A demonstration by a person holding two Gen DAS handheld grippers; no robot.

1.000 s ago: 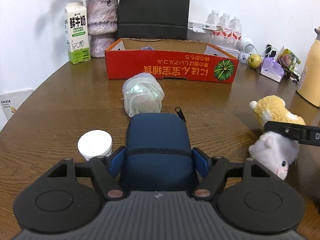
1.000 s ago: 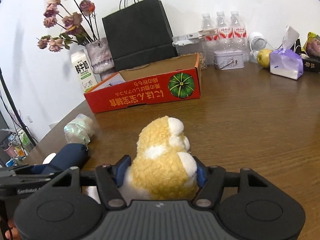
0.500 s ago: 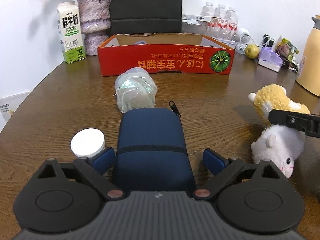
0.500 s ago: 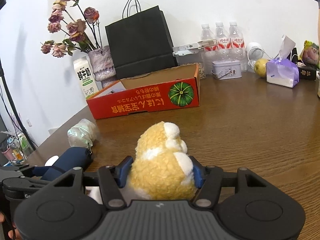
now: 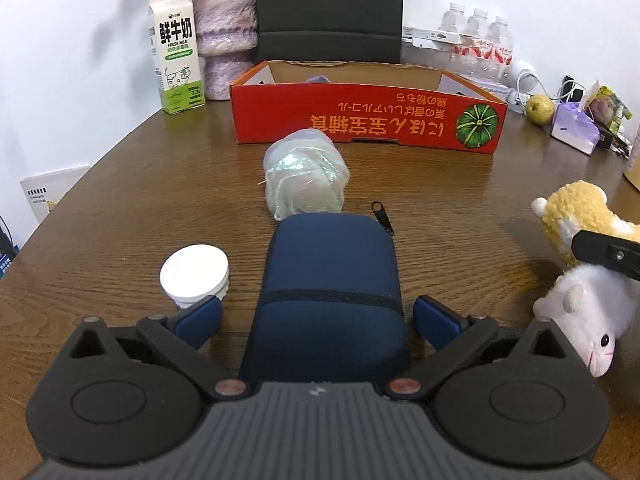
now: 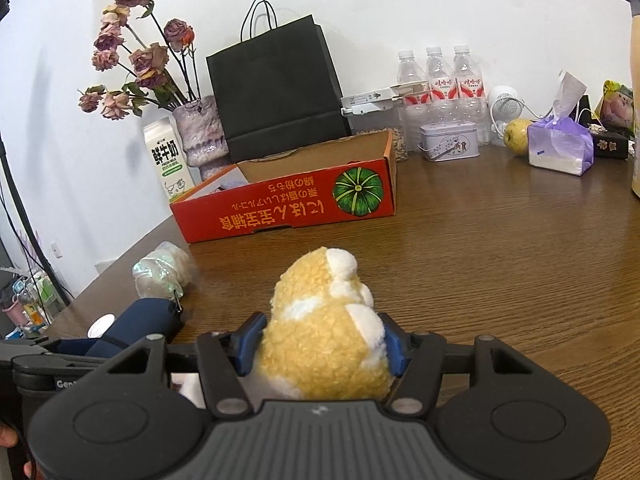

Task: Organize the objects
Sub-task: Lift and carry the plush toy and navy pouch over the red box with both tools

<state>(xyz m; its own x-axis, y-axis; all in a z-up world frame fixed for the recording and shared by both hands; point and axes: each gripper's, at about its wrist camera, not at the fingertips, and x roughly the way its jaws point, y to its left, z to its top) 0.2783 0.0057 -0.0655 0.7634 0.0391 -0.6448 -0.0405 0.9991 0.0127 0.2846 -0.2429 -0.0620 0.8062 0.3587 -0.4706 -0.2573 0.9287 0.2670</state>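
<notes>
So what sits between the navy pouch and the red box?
A clear bag of pale stuffing lies between the navy pouch and the red box, seen best in the left wrist view.

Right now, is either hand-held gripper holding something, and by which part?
The right hand-held gripper grips the plush hamster across its body. The left hand-held gripper is open around the blue pouch, not gripping.

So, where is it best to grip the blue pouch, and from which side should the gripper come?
Grip the blue pouch across its narrow width, near the dark band at the near end. It lies flat on the table, lengthwise along the left gripper, whose open jaws already stand on either side of it, clear of its sides. So probably come from the near end and close on its long sides.
</notes>
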